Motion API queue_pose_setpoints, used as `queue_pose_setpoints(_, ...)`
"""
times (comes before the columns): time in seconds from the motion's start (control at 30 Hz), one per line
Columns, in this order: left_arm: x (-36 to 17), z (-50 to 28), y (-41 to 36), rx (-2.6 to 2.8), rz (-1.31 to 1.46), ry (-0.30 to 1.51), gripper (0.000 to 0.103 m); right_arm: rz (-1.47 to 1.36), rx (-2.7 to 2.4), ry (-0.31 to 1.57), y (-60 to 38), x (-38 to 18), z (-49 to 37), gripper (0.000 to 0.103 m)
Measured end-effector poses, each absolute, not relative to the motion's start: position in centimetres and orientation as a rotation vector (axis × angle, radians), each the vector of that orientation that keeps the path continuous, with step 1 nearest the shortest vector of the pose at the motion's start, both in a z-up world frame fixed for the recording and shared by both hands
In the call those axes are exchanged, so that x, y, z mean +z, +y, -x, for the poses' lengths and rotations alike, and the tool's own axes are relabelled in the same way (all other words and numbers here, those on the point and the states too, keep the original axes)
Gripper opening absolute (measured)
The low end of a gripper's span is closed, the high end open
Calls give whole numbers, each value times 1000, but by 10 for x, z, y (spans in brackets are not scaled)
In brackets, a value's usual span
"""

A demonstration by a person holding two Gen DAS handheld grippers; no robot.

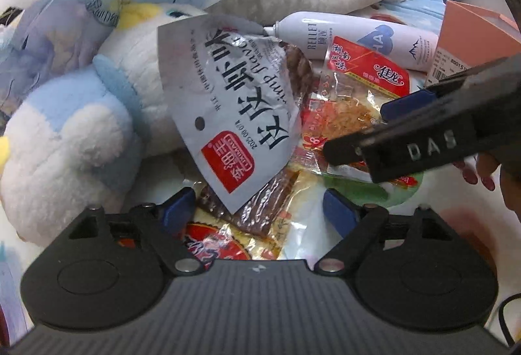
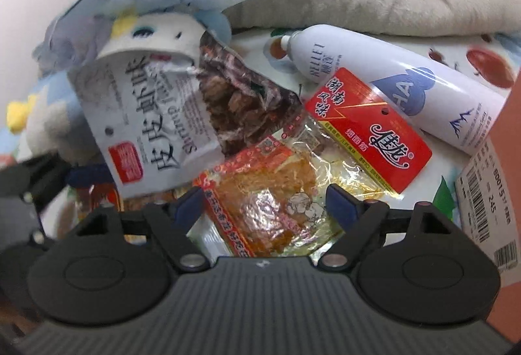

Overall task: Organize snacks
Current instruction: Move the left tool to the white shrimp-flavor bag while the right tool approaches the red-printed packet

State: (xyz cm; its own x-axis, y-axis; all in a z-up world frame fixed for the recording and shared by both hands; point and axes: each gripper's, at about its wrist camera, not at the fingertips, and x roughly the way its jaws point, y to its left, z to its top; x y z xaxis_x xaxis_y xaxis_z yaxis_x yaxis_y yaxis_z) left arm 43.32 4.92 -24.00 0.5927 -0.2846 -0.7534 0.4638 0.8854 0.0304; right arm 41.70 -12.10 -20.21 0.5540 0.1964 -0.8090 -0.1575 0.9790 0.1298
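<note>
left gripper [image 1: 260,208]: fingers wide, over brown jerky packet [image 1: 257,208] | right gripper [image 2: 265,203]: fingers wide, over orange snack packet [image 2: 270,192] | grey shrimp-snack bag [image 1: 228,107] atop pile, leaning on plush toy [image 1: 75,133] | white spray can [image 2: 390,78] just beyond snacks

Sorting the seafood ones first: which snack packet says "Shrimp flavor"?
The white packet with black characters and a red logo, propped against the plush toy. The others are clear packets with red labels, like the red-header one.
</note>
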Motion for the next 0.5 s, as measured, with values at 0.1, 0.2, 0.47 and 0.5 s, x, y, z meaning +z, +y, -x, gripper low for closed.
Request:
queue_pose_setpoints(0.1,-238,-432,53,-429,-218,843,77,-24,213,967,-123,-202,-415,76)
queue_pose_setpoints(0.2,-237,-427,56,-416,-205,845,73,-15,229,978,-122,-200,-411,69)
queue_pose_setpoints(0.47,-232,-400,55,-408,-179,869,42,-5,269,1008,-126,-193,-390,50)
queue_pose_setpoints(0.5,-232,-397,56,-408,-172,873,40,-8,274,1011,-128,-193,-386,48)
